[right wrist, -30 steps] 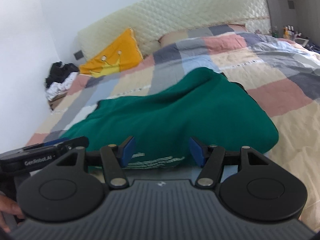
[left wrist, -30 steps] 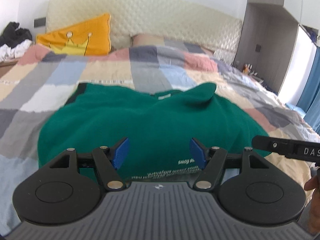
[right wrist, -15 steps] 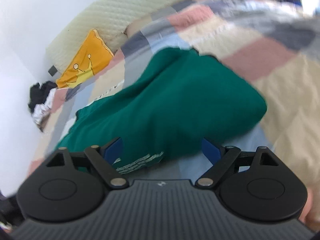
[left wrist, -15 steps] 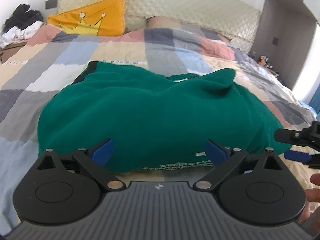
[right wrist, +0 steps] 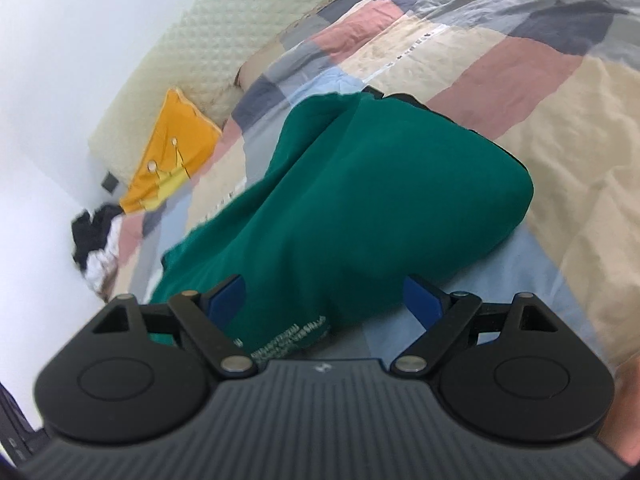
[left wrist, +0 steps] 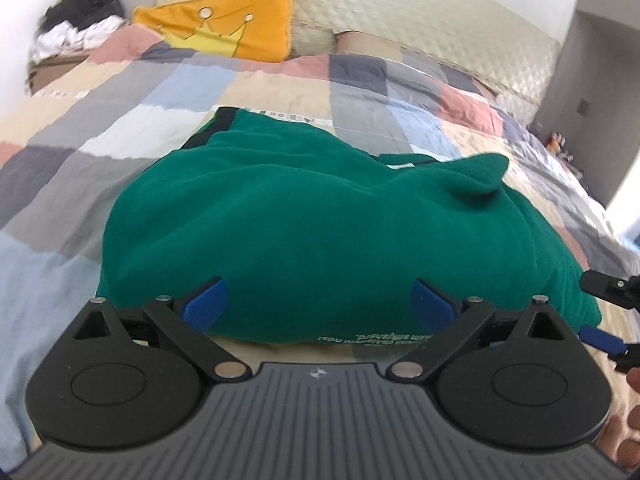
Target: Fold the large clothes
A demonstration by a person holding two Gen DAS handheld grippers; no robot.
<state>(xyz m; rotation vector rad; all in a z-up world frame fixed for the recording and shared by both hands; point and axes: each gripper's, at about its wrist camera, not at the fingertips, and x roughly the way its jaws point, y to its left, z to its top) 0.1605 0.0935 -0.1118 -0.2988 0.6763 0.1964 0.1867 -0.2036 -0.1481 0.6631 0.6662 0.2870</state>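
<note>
A large green garment (left wrist: 312,236) lies bunched on the patchwork bed, with white lettering along its near hem. My left gripper (left wrist: 318,304) hangs open just above that near edge, blue pads wide apart and nothing pinched between them. In the right wrist view the same green garment (right wrist: 360,208) runs diagonally, its rounded right end near the middle of the frame. My right gripper (right wrist: 324,300) is open too, rolled to one side, with the garment's near hem between its spread pads but not gripped. The right gripper's tip (left wrist: 608,312) shows at the right edge of the left wrist view.
The bed's checked quilt (left wrist: 120,128) spreads all around the garment. An orange crown pillow (left wrist: 224,24) leans on the quilted headboard (left wrist: 420,12). A heap of dark and white clothes (left wrist: 76,12) sits at the far left by the wall. A hand (left wrist: 632,420) shows at the right edge.
Both grippers' pads spread wider and both came down closer to the garment's near hem. The right wrist view rolled, tilting the bed in its frame.
</note>
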